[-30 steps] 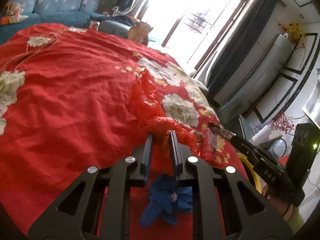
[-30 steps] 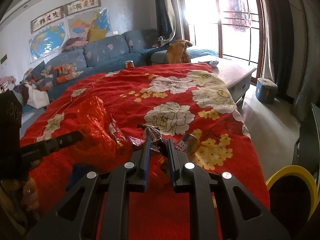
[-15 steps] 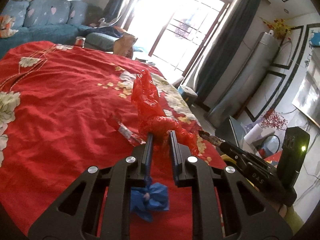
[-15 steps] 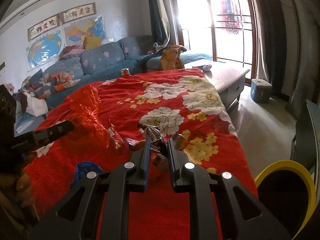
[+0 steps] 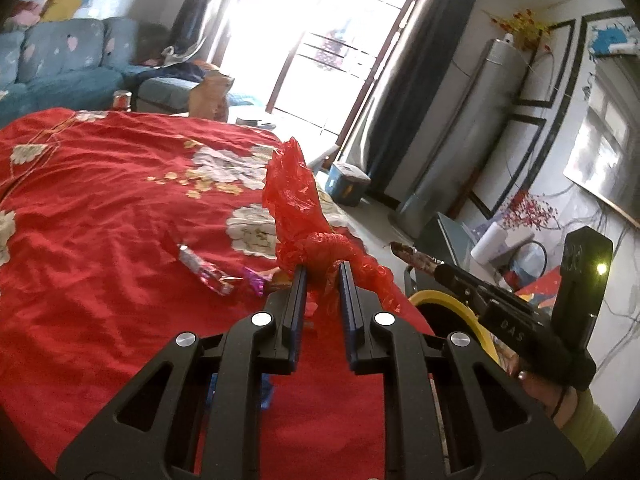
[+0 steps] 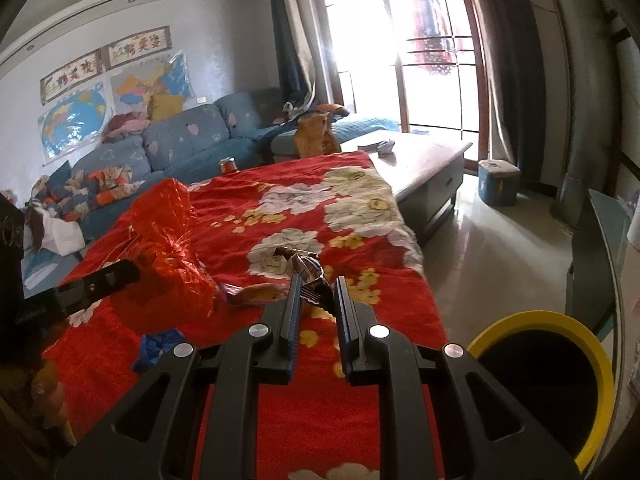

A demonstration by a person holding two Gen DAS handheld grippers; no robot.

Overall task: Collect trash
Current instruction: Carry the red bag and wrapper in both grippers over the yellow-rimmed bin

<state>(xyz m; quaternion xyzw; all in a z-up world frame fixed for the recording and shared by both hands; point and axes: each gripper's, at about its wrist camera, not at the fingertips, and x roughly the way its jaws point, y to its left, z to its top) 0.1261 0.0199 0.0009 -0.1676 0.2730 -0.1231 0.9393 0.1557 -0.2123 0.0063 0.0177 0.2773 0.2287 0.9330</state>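
The left gripper (image 5: 323,270) is clamped on a red plastic bag (image 5: 294,196) above the red bedspread (image 5: 100,208); beside it, the right gripper (image 6: 316,284) pinches a crumpled wrapper (image 6: 306,266).

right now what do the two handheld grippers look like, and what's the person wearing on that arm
Both the left gripper and right gripper are matte black, with cut-out linkage arms, silver round pivot screws and blue ribbed pads. The right one carries white lettering and a black box with a lit yellow-green light. A yellow-green sleeve and dark wristband show.
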